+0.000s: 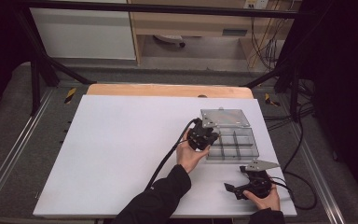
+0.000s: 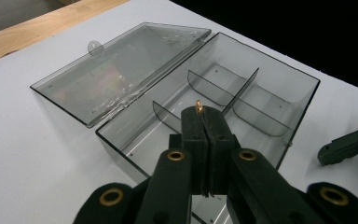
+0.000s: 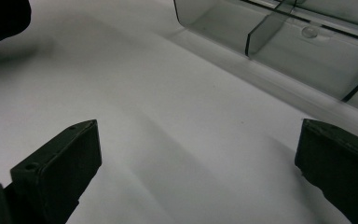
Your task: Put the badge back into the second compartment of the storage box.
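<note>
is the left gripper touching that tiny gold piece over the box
Touching. The left gripper view shows the left gripper fingers shut tight on the small gold piece, which pokes out from the tips above the open clear box.

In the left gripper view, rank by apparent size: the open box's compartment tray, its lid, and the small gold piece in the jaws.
1. Compartment tray and lid: too alike to rank, and the tray lies nearer the camera.
2. Gold piece, smallest.

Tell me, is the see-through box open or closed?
Open. The clear box has its lid swung back flat on the white table, so its compartments show.
</note>
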The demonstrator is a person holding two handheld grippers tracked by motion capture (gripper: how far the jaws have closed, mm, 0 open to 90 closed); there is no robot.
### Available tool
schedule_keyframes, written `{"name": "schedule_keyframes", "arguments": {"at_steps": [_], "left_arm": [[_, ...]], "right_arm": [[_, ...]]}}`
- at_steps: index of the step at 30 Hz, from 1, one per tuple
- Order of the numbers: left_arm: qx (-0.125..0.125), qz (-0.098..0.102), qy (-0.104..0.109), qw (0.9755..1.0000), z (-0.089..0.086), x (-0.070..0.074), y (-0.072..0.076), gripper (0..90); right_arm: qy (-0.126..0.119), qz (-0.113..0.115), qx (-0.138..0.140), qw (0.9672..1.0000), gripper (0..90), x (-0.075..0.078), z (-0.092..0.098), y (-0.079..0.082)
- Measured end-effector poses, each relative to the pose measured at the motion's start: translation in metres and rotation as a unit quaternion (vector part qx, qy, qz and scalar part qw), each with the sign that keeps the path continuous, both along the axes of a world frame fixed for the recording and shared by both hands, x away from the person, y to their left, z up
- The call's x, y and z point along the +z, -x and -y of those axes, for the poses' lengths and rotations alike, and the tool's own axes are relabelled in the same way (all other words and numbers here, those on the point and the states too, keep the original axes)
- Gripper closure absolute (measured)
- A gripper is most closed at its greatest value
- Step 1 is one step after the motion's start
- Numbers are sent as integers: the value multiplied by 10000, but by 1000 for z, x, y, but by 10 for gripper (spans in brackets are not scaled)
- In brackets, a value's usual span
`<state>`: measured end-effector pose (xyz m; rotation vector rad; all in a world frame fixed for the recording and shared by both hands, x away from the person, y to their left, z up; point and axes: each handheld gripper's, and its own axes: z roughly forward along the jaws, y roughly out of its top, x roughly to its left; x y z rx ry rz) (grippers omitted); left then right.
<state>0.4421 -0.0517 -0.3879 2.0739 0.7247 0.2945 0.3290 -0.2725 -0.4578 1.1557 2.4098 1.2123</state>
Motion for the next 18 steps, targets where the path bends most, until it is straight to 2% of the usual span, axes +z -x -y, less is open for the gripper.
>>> {"name": "schedule_keyframes", "arguments": {"at_steps": [18], "left_arm": [[-9,-40,-63,10000,21,-7,-13,885]], "right_arm": [[-1,3,11,10000,8,0,0,0]]}}
